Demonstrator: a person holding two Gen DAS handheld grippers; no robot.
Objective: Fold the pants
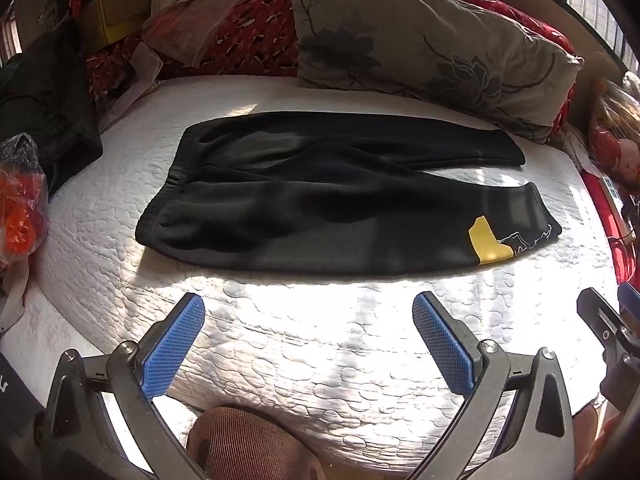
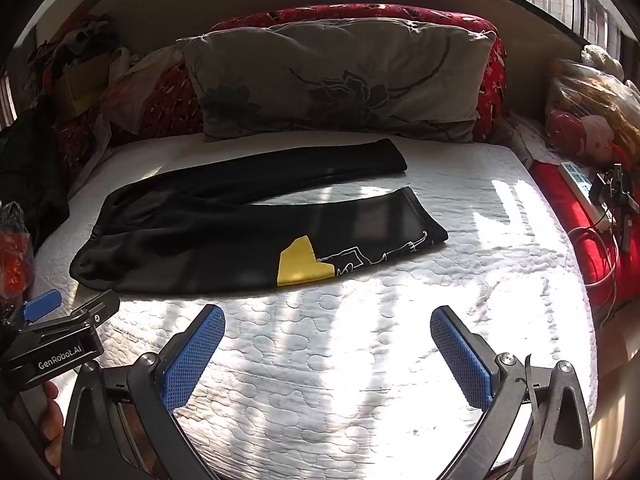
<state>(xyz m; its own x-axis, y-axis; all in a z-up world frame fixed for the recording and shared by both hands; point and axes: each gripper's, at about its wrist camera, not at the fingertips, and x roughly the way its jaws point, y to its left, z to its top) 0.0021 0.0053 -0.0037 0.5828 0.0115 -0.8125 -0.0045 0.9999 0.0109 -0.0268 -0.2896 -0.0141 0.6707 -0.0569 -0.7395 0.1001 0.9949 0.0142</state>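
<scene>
Black pants [image 1: 320, 200] lie flat on a white quilted mattress [image 1: 320, 340], waistband to the left, legs spread to the right. The near leg carries a yellow patch [image 1: 486, 242] and white line print. They also show in the right wrist view [image 2: 224, 232], with the yellow patch [image 2: 302, 262]. My left gripper [image 1: 308, 312] is open and empty, held above the mattress short of the pants' near edge. My right gripper [image 2: 326, 326] is open and empty, short of the near leg's cuff end. The left gripper [image 2: 60, 320] shows at the right wrist view's left edge.
A grey floral pillow [image 1: 424, 48] leans on a red patterned bolster [image 2: 360, 16] behind the pants. Cluttered bags and boxes [image 1: 112, 16] sit at the back left, an orange plastic bag [image 1: 16, 204] at left. A power strip and cables [image 2: 580, 188] lie at right.
</scene>
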